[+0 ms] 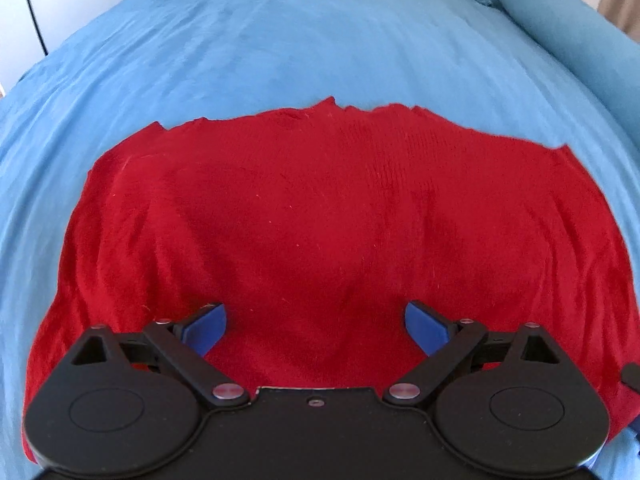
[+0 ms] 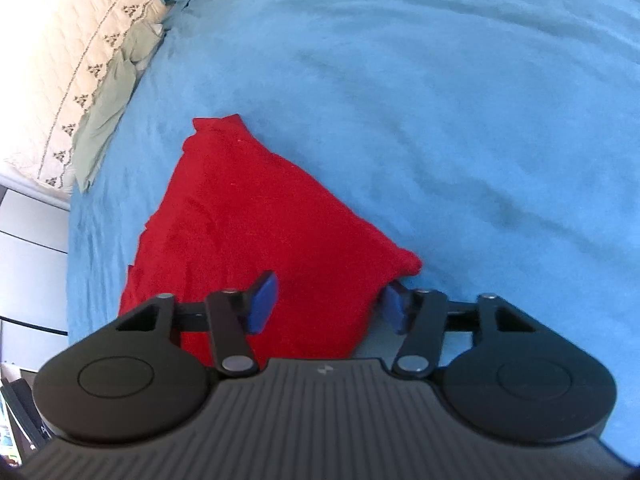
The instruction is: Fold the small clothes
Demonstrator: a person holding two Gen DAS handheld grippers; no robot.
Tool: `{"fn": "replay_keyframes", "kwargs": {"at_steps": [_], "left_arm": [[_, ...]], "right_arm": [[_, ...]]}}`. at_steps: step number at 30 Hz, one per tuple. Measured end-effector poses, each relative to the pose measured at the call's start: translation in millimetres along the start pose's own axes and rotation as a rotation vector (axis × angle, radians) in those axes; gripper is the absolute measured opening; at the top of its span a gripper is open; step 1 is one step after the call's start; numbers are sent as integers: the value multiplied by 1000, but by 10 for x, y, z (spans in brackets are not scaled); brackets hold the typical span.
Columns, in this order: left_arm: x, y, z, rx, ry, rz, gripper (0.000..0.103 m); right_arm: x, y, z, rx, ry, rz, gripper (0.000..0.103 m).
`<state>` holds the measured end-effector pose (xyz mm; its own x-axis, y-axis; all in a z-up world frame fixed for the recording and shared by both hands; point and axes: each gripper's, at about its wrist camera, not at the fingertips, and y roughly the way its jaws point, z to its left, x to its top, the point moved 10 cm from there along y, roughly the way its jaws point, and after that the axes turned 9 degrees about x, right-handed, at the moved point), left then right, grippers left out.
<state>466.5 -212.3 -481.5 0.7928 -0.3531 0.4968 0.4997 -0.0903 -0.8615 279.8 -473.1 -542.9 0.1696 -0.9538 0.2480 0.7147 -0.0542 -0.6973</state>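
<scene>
Both the left gripper (image 1: 316,330) and right gripper (image 2: 328,306) gape over the red garment (image 1: 320,216) on the blue bedcover (image 1: 280,48), pillow (image 2: 92,52) beyond.

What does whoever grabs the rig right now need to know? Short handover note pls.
Left gripper: jaws wide open, holding nothing, over the near part of the red garment.
Right gripper: jaws open, empty, straddling the garment's near corner.
The garment lies on the blue bedcover, spread fairly flat with some wrinkles; whether any fold is done, I cannot tell.
Left to do: grasp an edge, fold, tidy. Pale linens sit at the bed's far end.
</scene>
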Motion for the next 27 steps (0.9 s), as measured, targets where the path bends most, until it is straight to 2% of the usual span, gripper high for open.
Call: {"fn": "replay_keyframes", "kwargs": {"at_steps": [2, 3, 5, 10, 13, 16, 18, 21, 24, 27], "left_arm": [[-15, 27, -13, 8, 26, 7, 101], [-24, 35, -27, 16, 45, 15, 103], [-15, 73, -57, 38, 87, 36, 103], [66, 13, 17, 7, 56, 93, 102], [117, -203, 211, 8, 54, 41, 102], [113, -420, 499, 12, 75, -7, 102], [69, -553, 749, 21, 81, -33, 102], [-58, -711, 1114, 53, 80, -48, 102], [-272, -737, 1452, 71, 55, -25, 102], [-543, -699, 1740, 94, 17, 13, 102]], "right_arm": [[16, -10, -46, -21, 25, -8, 49], [22, -14, -69, -24, 45, -11, 45], [37, -27, -99, -22, 84, -17, 26], [88, -110, 72, 48, 139, -50, 23], [130, -173, 385, 148, 133, -60, 23], [130, -185, 930, 273, 49, -33, 22], [51, -145, 1347, 357, -27, 8, 22], [-256, -31, 2044, 486, -183, 109, 21], [-838, 149, 2647, 572, -379, 245, 21], [-1542, 382, 2928, 618, -524, 421, 20]]}}
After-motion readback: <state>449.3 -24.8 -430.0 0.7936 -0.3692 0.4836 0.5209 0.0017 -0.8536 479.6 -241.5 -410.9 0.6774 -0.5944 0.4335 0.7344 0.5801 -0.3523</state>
